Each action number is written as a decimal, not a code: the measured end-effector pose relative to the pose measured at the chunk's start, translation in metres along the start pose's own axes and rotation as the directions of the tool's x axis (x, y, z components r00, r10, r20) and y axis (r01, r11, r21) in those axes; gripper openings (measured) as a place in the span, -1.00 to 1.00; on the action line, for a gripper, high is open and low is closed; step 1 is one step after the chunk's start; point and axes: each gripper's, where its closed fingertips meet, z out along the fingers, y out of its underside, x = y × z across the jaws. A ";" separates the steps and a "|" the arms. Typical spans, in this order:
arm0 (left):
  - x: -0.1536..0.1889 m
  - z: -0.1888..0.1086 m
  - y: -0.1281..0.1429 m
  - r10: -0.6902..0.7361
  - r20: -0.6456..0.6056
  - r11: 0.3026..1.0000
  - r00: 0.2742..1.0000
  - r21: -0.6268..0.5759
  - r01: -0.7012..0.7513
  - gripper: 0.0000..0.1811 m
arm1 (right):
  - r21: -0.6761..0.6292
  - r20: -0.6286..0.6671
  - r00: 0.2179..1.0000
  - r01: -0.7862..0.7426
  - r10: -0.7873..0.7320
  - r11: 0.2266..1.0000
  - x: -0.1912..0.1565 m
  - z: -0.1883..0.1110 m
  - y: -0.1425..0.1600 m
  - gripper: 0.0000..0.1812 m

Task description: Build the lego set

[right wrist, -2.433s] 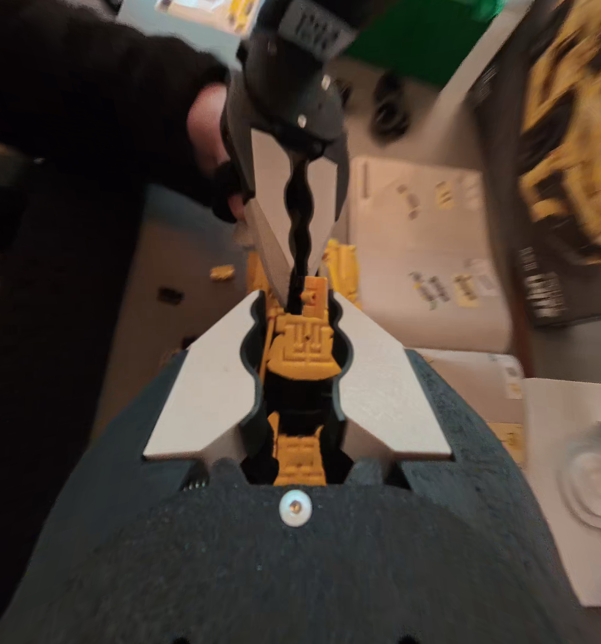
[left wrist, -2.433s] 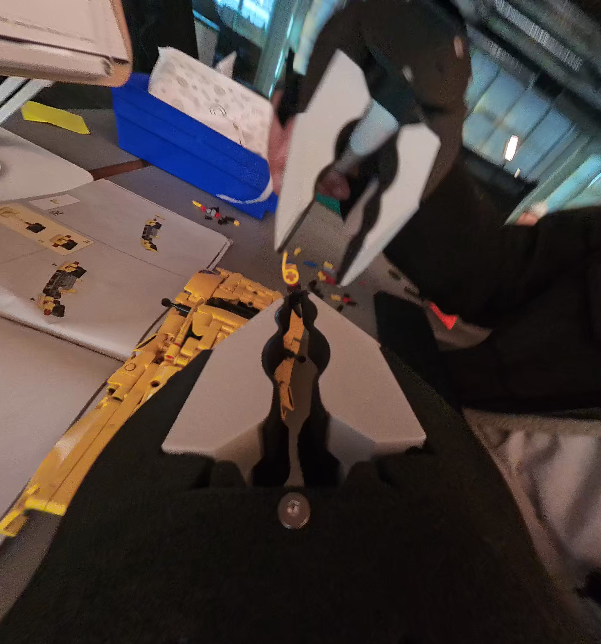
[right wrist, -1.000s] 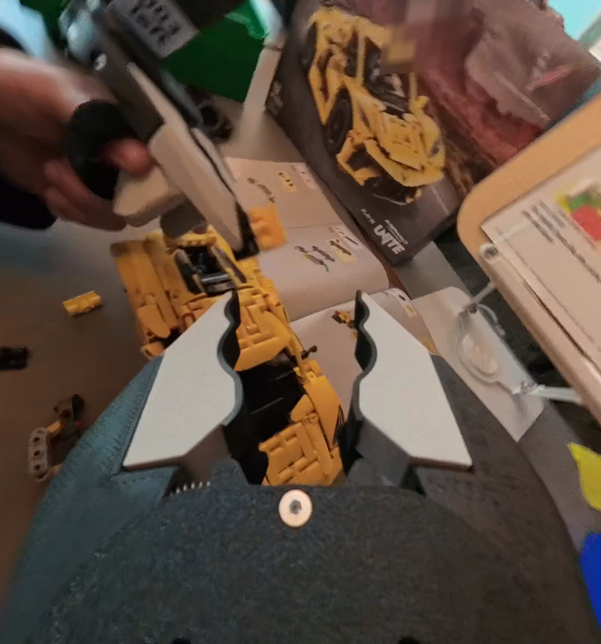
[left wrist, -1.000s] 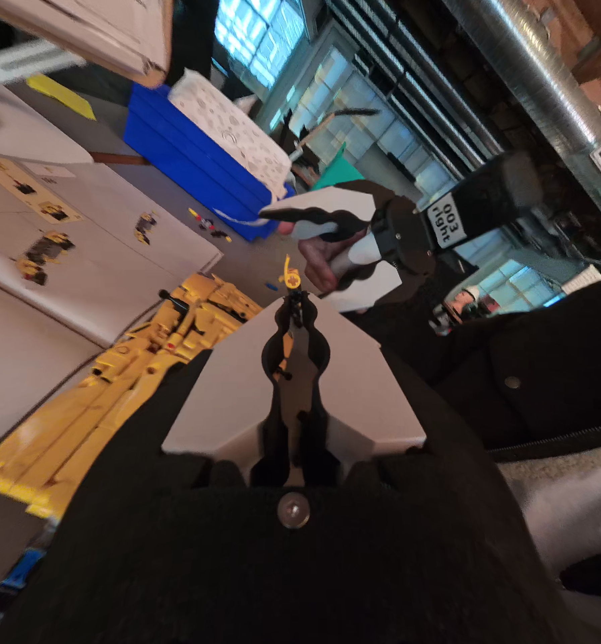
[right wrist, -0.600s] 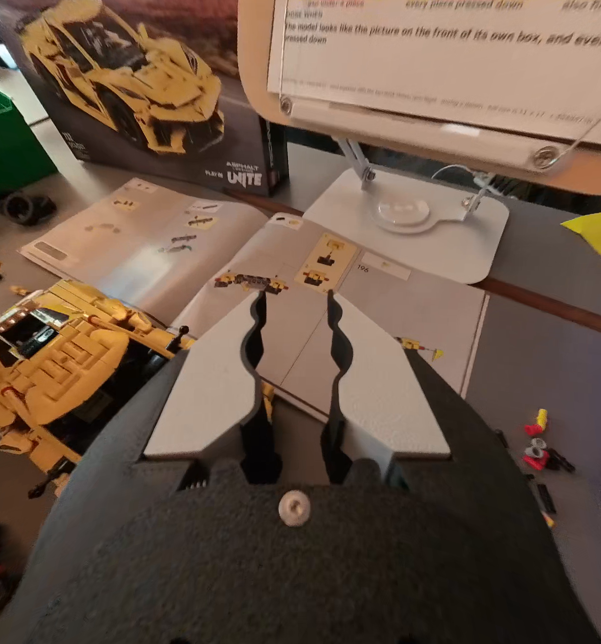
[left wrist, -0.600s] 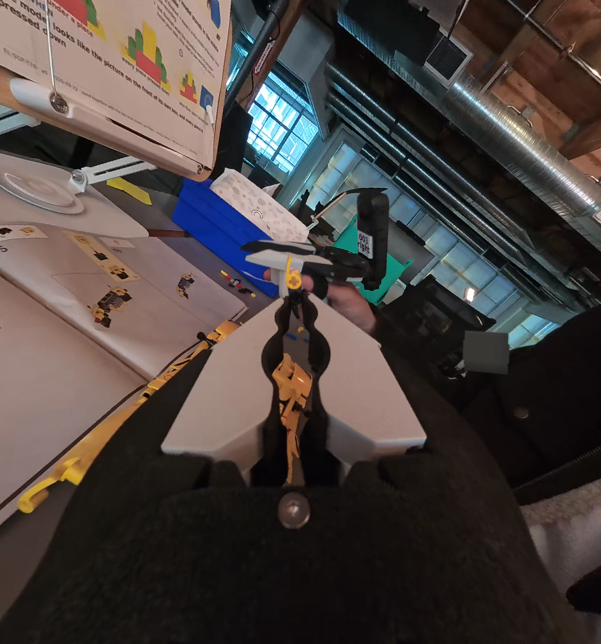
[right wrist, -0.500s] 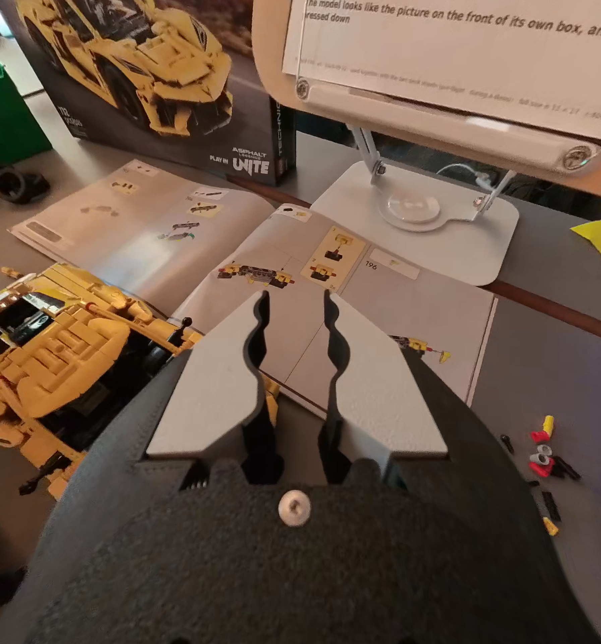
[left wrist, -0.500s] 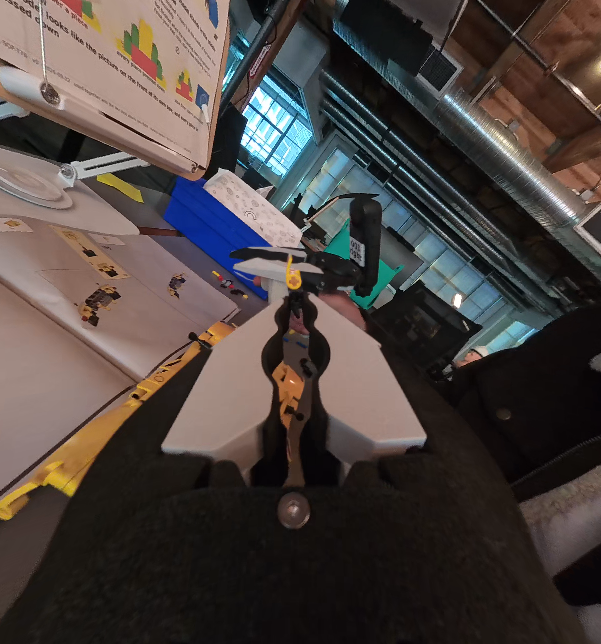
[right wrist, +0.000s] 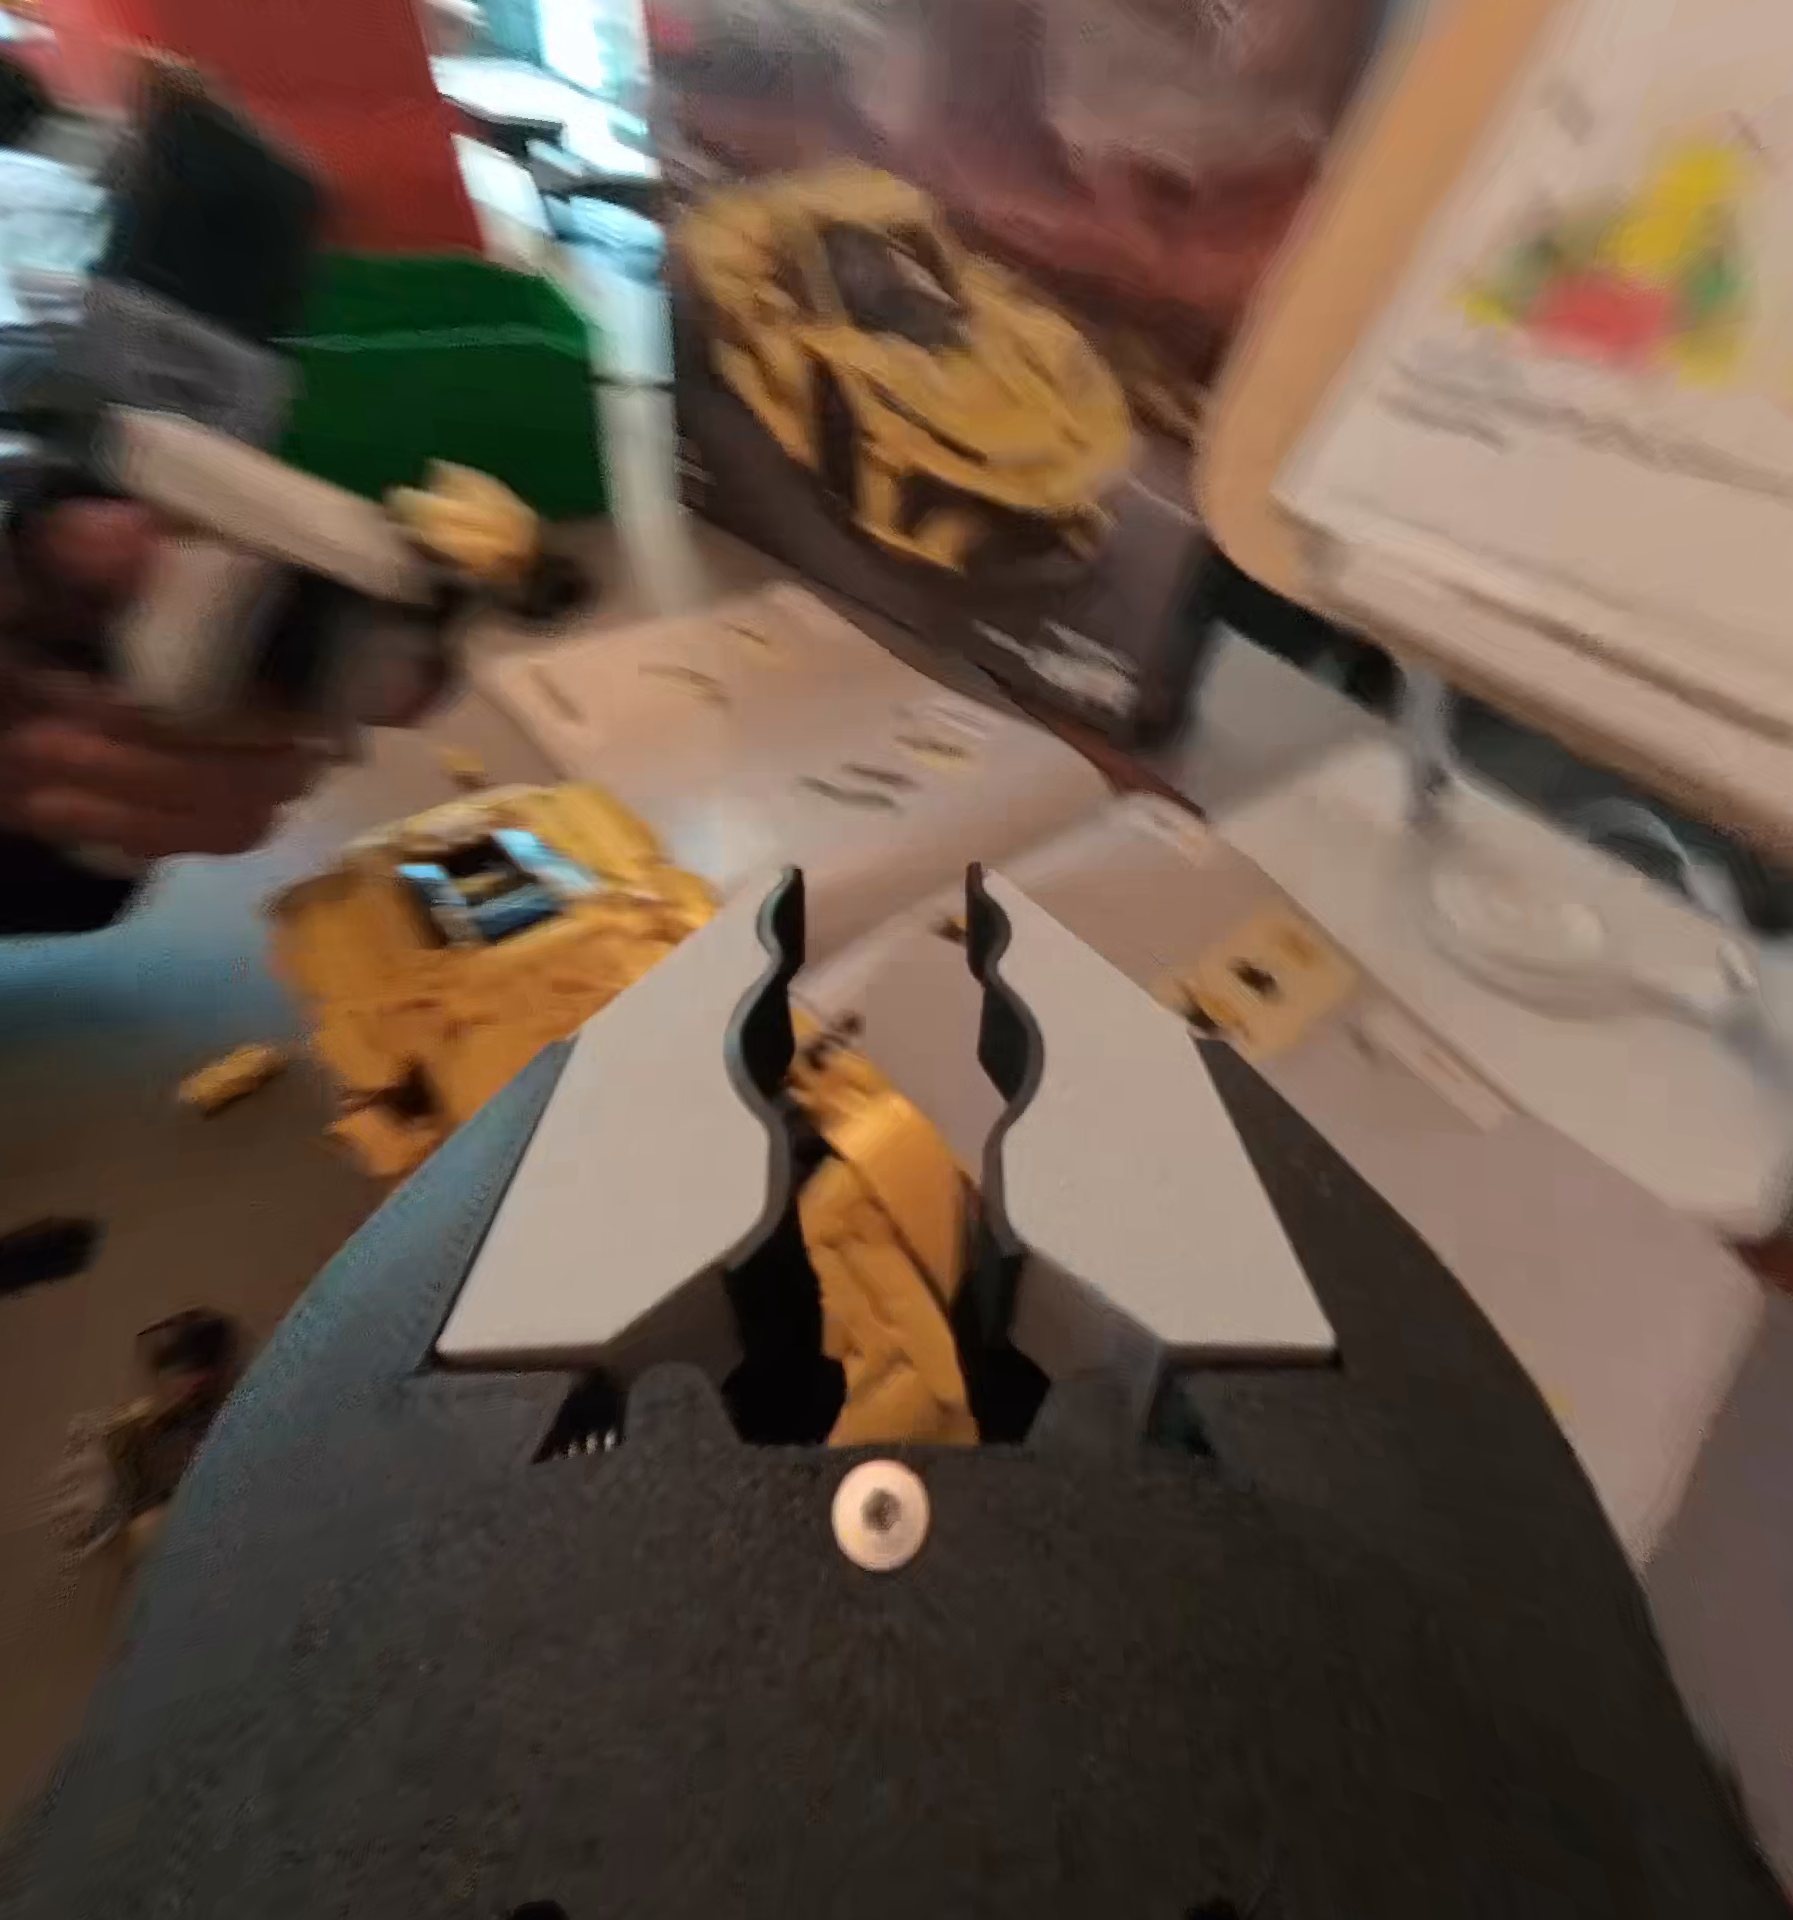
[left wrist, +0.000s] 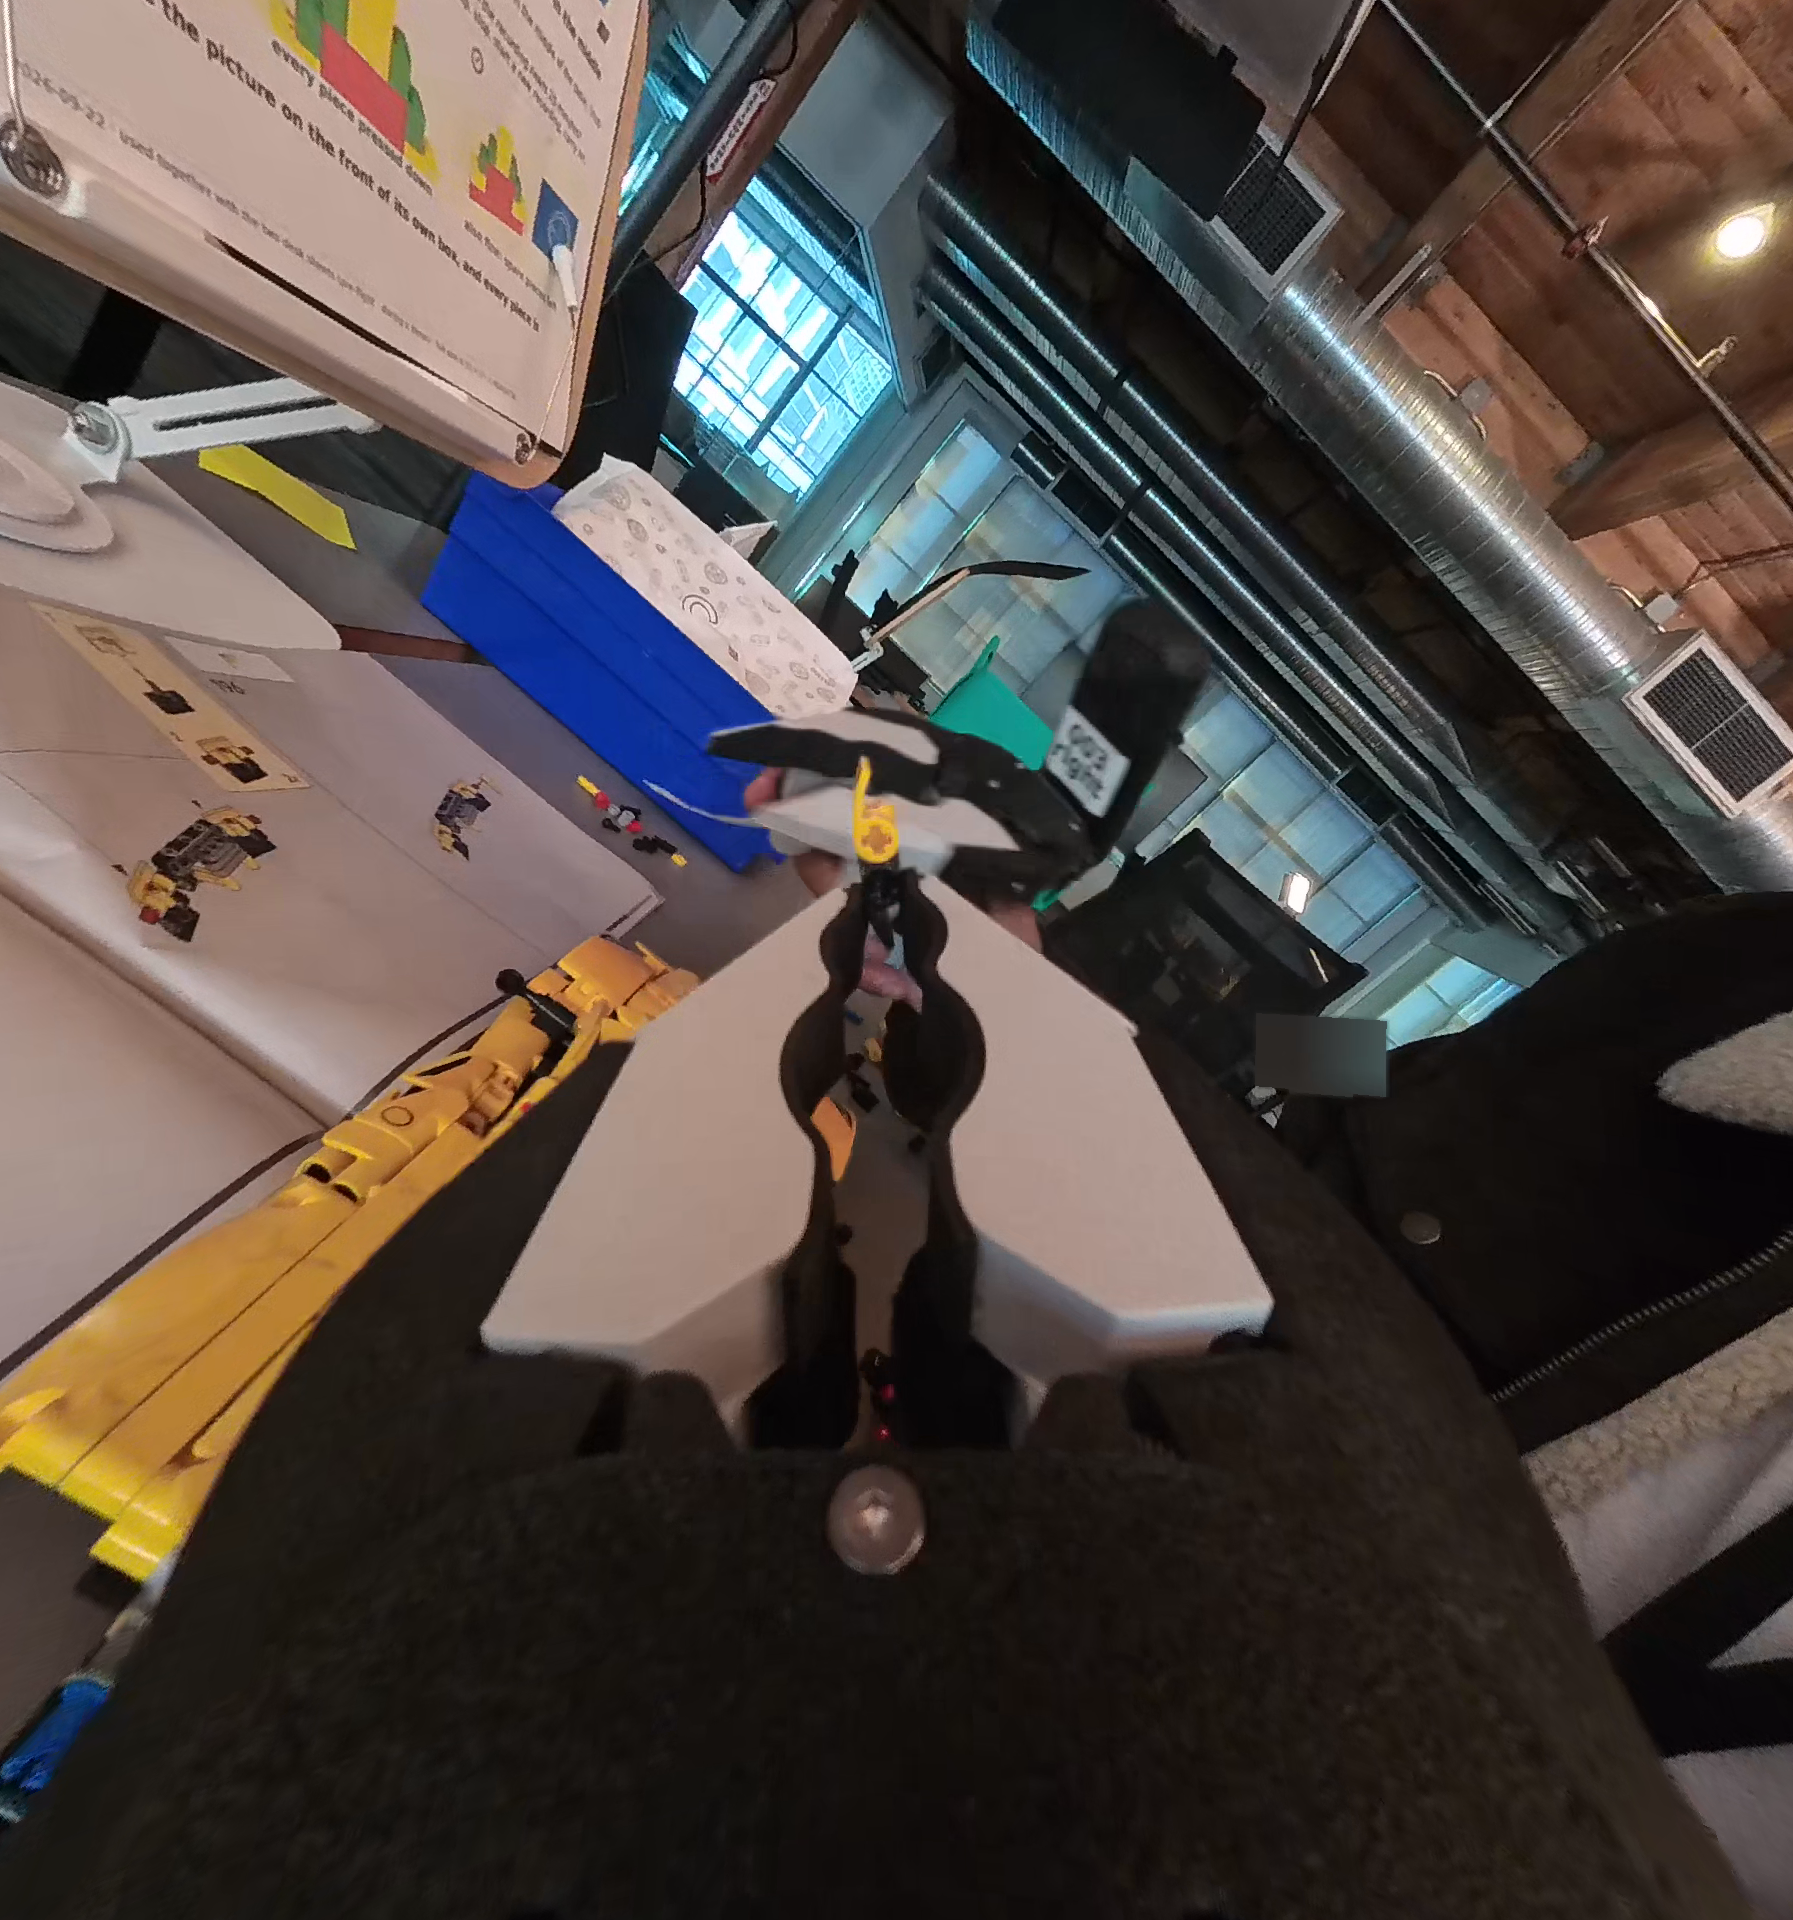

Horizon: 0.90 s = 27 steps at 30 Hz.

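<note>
The left gripper [left wrist: 876, 920] is clamping a small sub-assembly [left wrist: 874, 831], a black stem carrying a yellow connector piece, at its very tips, and it is holding this part raised well above the table [left wrist: 518, 717] rather than low over the model as it was 2.4 s ago. The right gripper [right wrist: 881, 904] is standing partly open with nothing between its fingers; it was closed around a yellow section of the car 2.4 s ago, so it has released the model and is now sweeping across the scene, the right wrist view being heavily motion-blurred. In the left wrist view the right gripper is appearing just beyond the held part, closer to it than 1.0 s ago. The yellow car model [right wrist: 476, 956] is lying on the table near the open instruction booklet [left wrist: 279, 831], with the set's box [right wrist: 933, 416] standing at the far side and loose pieces [left wrist: 627, 816] scattered near the blue bin [left wrist: 580, 644]. Judging from this, the operator is checking or re-gripping the small sub-assembly between both grippers before fitting it to the car; the model itself is currently unsupported by either gripper.
</note>
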 end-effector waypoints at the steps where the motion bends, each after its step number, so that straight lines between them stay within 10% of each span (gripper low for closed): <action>1: 0.000 0.001 0.002 -0.010 -0.002 1.000 1.000 -0.015 0.010 -0.94 | 0.053 0.092 0.993 0.062 -0.067 0.997 -0.025 -0.003 -0.011 -0.66; 5: 0.003 0.008 0.018 -0.043 -0.011 0.994 0.999 -0.101 0.042 -0.94 | 0.138 0.209 0.948 0.215 -0.240 0.967 -0.085 -0.005 -0.029 -0.73; 16: 0.004 0.014 0.045 0.005 0.016 0.968 1.000 -0.250 0.000 -0.94 | 0.049 0.096 0.868 0.485 -0.488 0.873 -0.093 0.005 -0.013 -0.79; 27: 0.024 0.013 0.019 0.106 -0.062 0.989 0.992 -0.101 -0.112 -0.94 | 0.070 0.269 0.957 0.095 -0.110 0.993 -0.098 0.009 -0.021 -0.77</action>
